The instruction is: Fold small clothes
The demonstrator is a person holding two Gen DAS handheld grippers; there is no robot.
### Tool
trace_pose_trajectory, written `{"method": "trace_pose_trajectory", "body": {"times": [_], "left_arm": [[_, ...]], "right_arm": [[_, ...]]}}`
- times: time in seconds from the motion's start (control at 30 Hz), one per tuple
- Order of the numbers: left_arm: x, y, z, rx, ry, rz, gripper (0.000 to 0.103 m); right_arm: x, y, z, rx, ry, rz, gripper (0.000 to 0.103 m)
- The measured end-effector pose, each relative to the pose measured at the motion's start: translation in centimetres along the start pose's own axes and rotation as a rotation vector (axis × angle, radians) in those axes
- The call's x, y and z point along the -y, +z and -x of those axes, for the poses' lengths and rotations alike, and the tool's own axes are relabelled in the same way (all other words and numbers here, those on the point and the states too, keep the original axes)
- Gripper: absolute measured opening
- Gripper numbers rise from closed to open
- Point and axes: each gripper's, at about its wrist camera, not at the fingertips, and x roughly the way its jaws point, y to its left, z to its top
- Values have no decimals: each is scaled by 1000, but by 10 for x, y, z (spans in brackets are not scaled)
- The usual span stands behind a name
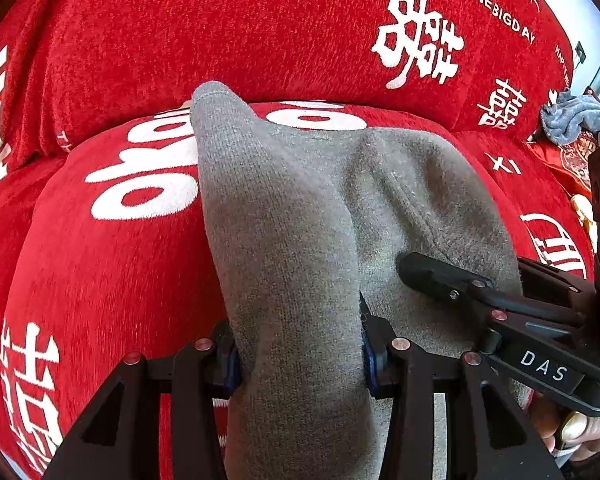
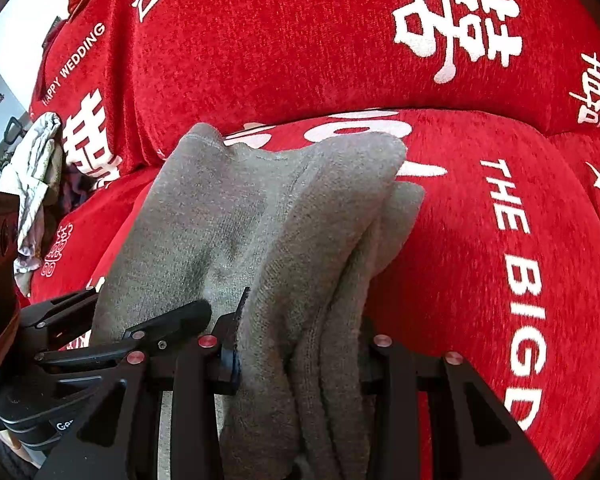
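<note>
A grey knit garment (image 1: pixel 300 208) lies on the red sofa seat cushion (image 1: pixel 112 272), bunched in folds. My left gripper (image 1: pixel 300 356) is shut on a thick fold of it near its front edge. My right gripper (image 2: pixel 300 356) is shut on another bunch of the same garment (image 2: pixel 260 216), just to the right of the left one. The right gripper's fingers (image 1: pixel 440 276) show in the left wrist view, resting on the cloth. The left gripper's fingers (image 2: pixel 172 320) show at the lower left of the right wrist view. Both pairs of fingertips are hidden by cloth.
The sofa backrest (image 1: pixel 220 32) rises behind, red with white characters. A blue-grey cloth (image 1: pixel 576 118) lies at the right end of the sofa. A pale crumpled cloth (image 2: pixel 36 176) lies at the left end. The person's hand (image 1: pixel 576 428) holds the right gripper.
</note>
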Motion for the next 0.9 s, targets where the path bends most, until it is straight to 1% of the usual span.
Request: {"method": "trace_pose_trajectory", "body": {"times": [0.57,0.9], "left_arm": [[-5,-28,17,11,2,17,47],[-5,-34,21,14,4,19,47]], "right_arm": [[-14,-22,13,2,5,18,40],[-20,-32,17,3,5,30,40]]}}
